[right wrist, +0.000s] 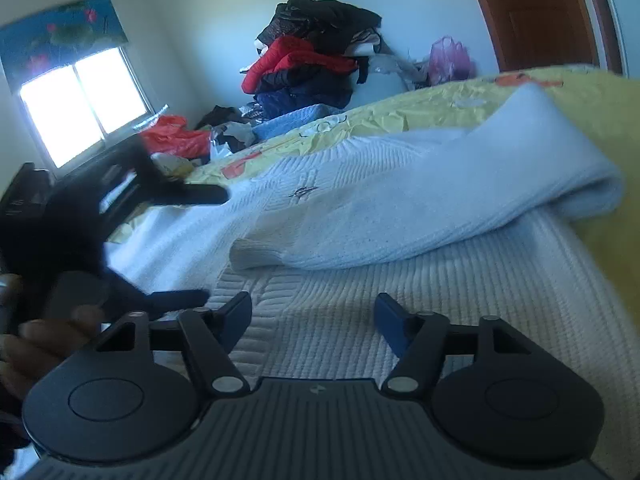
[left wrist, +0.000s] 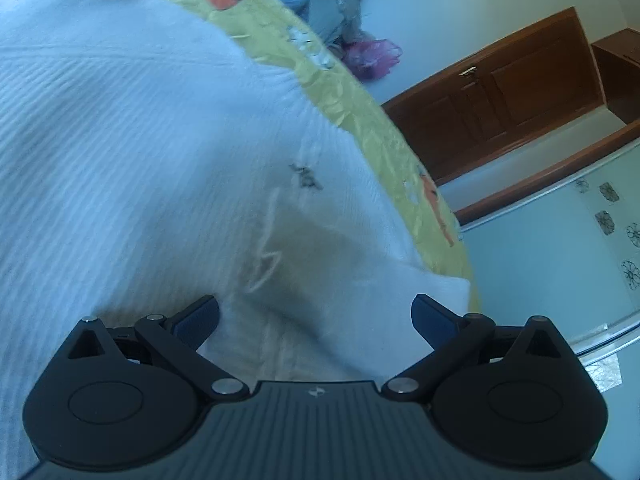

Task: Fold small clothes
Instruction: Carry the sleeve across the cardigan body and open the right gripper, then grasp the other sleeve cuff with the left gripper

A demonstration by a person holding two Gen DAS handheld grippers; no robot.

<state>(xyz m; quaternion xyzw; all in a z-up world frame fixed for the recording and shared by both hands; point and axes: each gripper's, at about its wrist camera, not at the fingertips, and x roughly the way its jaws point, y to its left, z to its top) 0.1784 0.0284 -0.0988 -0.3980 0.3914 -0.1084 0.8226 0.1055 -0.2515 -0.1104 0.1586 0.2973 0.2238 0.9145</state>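
A white ribbed knit sweater [right wrist: 360, 216] lies spread on the yellow bedspread [right wrist: 420, 108]. One sleeve [right wrist: 500, 184] is folded across its body. A small dark emblem [right wrist: 303, 191] marks the chest; it also shows in the left wrist view [left wrist: 306, 176]. My left gripper [left wrist: 316, 316] is open and empty, close above the sweater [left wrist: 140, 160]. It also shows blurred at the left of the right wrist view [right wrist: 200, 240]. My right gripper [right wrist: 314, 320] is open and empty, just above the sweater's lower body.
A heap of dark and red clothes [right wrist: 312, 60] lies at the far side of the bed. A pink bag [right wrist: 450, 56] sits beside it. A brown wooden door [left wrist: 520, 88] is at the right. A window [right wrist: 84, 104] is at the left.
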